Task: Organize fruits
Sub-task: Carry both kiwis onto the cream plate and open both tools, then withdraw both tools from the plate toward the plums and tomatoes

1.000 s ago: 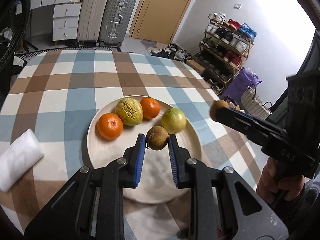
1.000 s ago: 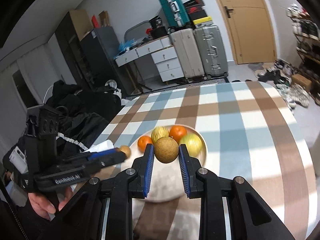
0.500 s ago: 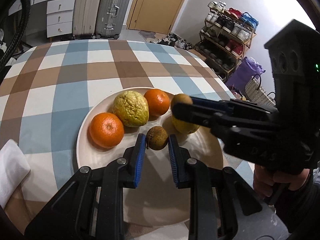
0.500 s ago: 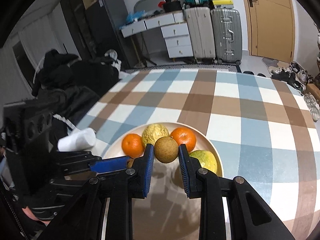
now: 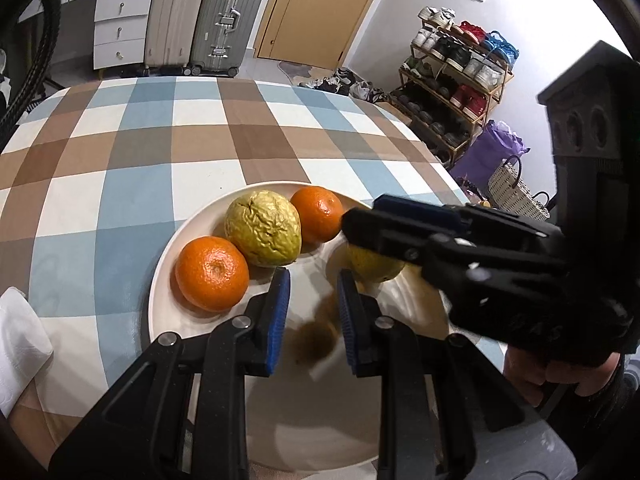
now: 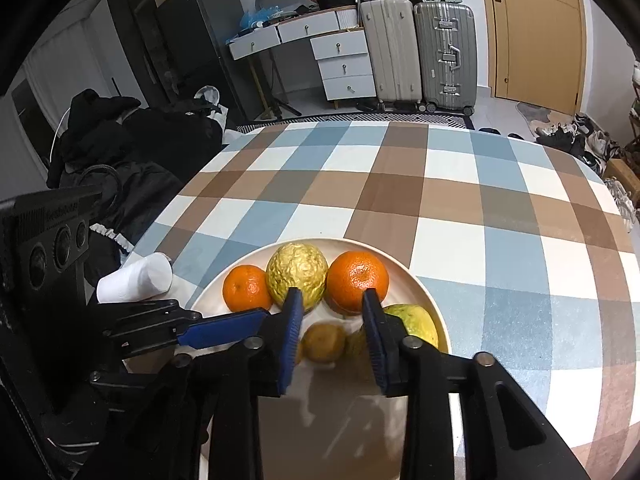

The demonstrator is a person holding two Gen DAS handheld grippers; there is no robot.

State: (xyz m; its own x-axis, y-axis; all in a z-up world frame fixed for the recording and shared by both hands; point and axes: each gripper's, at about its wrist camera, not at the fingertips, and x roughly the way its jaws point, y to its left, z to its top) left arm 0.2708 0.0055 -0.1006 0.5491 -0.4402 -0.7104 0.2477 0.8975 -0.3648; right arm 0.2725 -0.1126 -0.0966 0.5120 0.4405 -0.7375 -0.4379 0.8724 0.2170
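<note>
Nearest the lens in the left wrist view, the left gripper (image 5: 310,304) has its blue pads apart with nothing clamped; a blurred small brown fruit (image 5: 311,339) lies low between them on the plate (image 5: 168,320), at the centre of the frame. In the right wrist view the right gripper (image 6: 332,328) is likewise spread and empty, and a second small brown fruit (image 6: 323,342) sits between its fingers, just below the tips. Both are roundish, so no long axis matters; each lies straight ahead of and under its own claw, and any next move is probably a straight lift clear.

Just beyond, the near orange (image 5: 212,274) is at centre left, touching the wrinkled yellow fruit (image 5: 263,234), with the far orange (image 5: 317,213) behind it. The green-yellow fruit (image 5: 374,268) is half hidden under the right gripper's fingers. Further up the frame runs the checked tablecloth (image 5: 200,136); a white paper roll (image 5: 20,340) lies at the lower left edge.
</note>
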